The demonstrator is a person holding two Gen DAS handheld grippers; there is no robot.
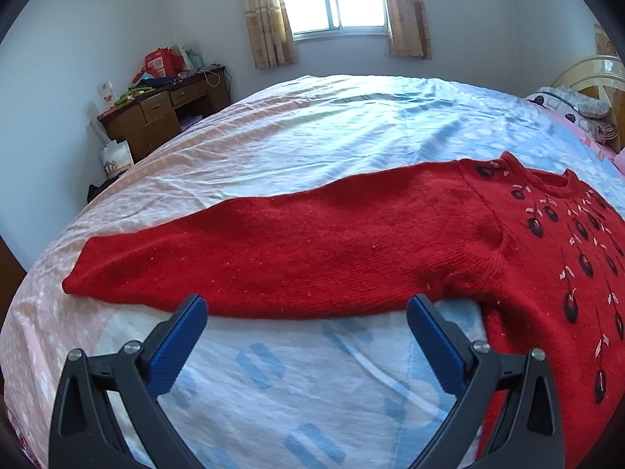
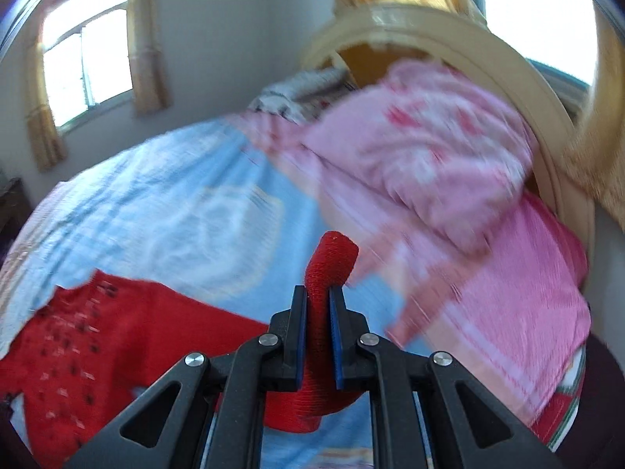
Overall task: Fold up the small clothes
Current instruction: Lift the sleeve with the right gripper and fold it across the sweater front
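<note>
Blue-padded left gripper (image 1: 306, 310) spread wide over the bed (image 1: 312, 133), nothing between the fingers, just short of the near edge of the red sweater (image 1: 527, 258). Sweater laid flat on the bed — one sleeve (image 1: 254, 258) stretched straight out from the body. Right gripper (image 2: 317, 293) clamped tight on the other sleeve's cuff (image 2: 332, 262), lifted off the bed, cuff end poking past the fingertips. Beyond the sweater, toward the headboard (image 2: 488, 62) — pink pillow (image 2: 422, 148), blurred.

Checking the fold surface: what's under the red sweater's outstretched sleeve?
The bedsheet lies under the sleeve and shows on every side. The strip directly under it is covered, so anything there cannot be seen.
</note>
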